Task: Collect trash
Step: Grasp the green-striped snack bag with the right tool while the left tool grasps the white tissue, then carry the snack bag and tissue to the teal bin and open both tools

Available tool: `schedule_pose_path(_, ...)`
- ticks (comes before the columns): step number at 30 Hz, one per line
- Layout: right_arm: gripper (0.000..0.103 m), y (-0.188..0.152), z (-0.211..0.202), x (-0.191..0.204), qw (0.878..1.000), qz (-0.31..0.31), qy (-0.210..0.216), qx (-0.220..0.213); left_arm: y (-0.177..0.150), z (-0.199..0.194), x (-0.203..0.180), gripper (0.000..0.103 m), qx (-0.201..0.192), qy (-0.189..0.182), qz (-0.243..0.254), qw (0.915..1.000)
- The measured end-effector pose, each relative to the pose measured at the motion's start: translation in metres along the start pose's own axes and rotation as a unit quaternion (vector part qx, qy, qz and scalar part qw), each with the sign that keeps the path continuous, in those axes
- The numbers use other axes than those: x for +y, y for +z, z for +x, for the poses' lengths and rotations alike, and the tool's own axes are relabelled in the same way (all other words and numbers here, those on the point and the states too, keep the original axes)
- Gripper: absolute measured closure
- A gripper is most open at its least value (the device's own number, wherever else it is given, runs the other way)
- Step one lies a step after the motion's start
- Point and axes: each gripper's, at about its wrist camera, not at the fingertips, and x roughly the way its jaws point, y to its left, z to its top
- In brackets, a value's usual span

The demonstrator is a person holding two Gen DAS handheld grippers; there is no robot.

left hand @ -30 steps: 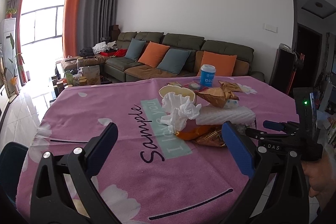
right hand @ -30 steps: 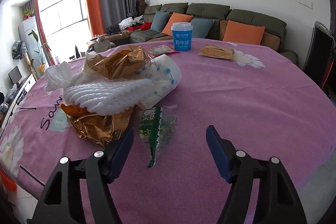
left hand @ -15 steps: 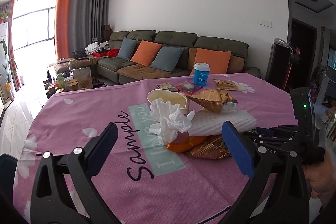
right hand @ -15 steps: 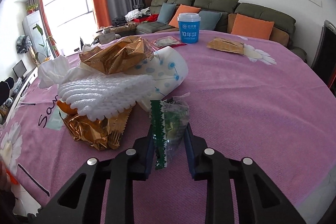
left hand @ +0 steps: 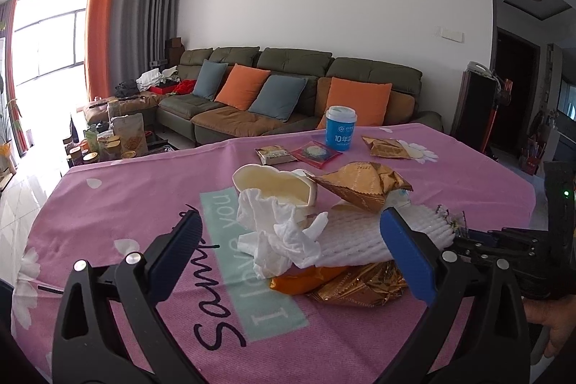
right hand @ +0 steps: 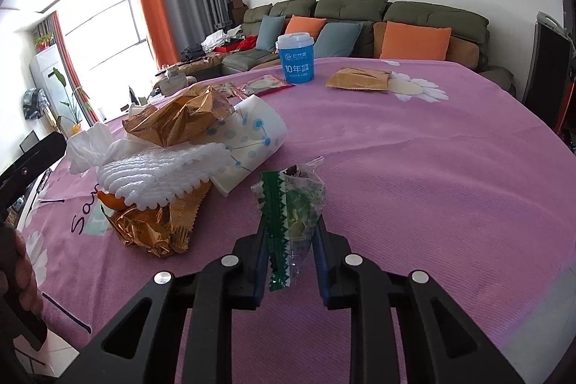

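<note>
A heap of trash lies on the pink tablecloth (left hand: 118, 204): a crumpled white tissue (left hand: 280, 236), a white foam net (left hand: 356, 240), gold foil wrappers (left hand: 360, 186), a cream shell-shaped bowl (left hand: 273, 182) and orange peel (left hand: 306, 281). My left gripper (left hand: 288, 222) stands open just before the heap, with the tissue showing between its fingers and not gripped. To the right of the heap, my right gripper (right hand: 291, 233) is closing its jaws on a clear and green snack wrapper (right hand: 293, 200). Both pads press on the wrapper.
A blue lidded cup (right hand: 295, 58) stands at the far side, with flat snack packets (left hand: 315, 153) and a gold packet (right hand: 358, 78) near it. Beyond the table are a green sofa (left hand: 288, 89) and a cluttered low table (left hand: 108, 139). A hand (right hand: 21, 269) shows at the left edge.
The right jaws have gone from wide open to closed on the green wrapper. The left gripper has moved closer to the heap, still open.
</note>
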Motion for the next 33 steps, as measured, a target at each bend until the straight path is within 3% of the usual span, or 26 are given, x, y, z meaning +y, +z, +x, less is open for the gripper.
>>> schedule_pose_path(2, 0.082, 0.000, -0.001, -0.002, 1.000, 0.002, -0.001, -0.001, 0.001, 0.007, 0.003, 0.008, 0.008, 0.007, -0.006, 0.9999)
schedule_pose_path(5, 0.082, 0.000, -0.003, -0.004, 1.000, 0.004, -0.003, -0.002, 0.001, 0.018, 0.010, 0.034, 0.031, 0.014, -0.021, 0.9992)
schedule_pose_path(7, 0.082, 0.000, -0.002, -0.006, 1.000, 0.005, -0.003, -0.001, 0.001, 0.023, 0.014, 0.034, 0.044, 0.019, -0.031, 0.9984)
schedule_pose_path(10, 0.082, 0.001, -0.002, -0.006, 1.000, 0.005, -0.004, -0.002, 0.000, 0.030, 0.019, 0.043, 0.059, 0.021, -0.039, 0.9973)
schedule_pose_path(12, 0.082, 0.002, -0.002, -0.006, 1.000, 0.004, -0.005, -0.003, -0.002, 0.036, 0.021, 0.064, 0.071, 0.017, -0.042, 0.9965)
schedule_pose_path(14, 0.082, 0.002, -0.002, -0.006, 1.000, 0.005, -0.006, -0.004, -0.004, 0.042, 0.023, 0.072, 0.085, 0.021, -0.043, 0.9953)
schedule_pose_path(17, 0.082, 0.002, -0.004, -0.006, 1.000, 0.004, -0.008, -0.006, -0.009, 0.046, 0.025, 0.093, 0.094, 0.019, -0.045, 0.9944)
schedule_pose_path(23, 0.082, 0.002, -0.010, -0.004, 1.000, 0.002, -0.010, -0.013, -0.010, 0.037, 0.028, 0.097, 0.076, 0.013, -0.048, 0.9959)
schedule_pose_path(33, 0.082, 0.012, -0.036, 0.005, 0.999, -0.003, -0.004, -0.052, 0.000, -0.023, 0.042, 0.097, 0.031, 0.022, -0.062, 0.9974)
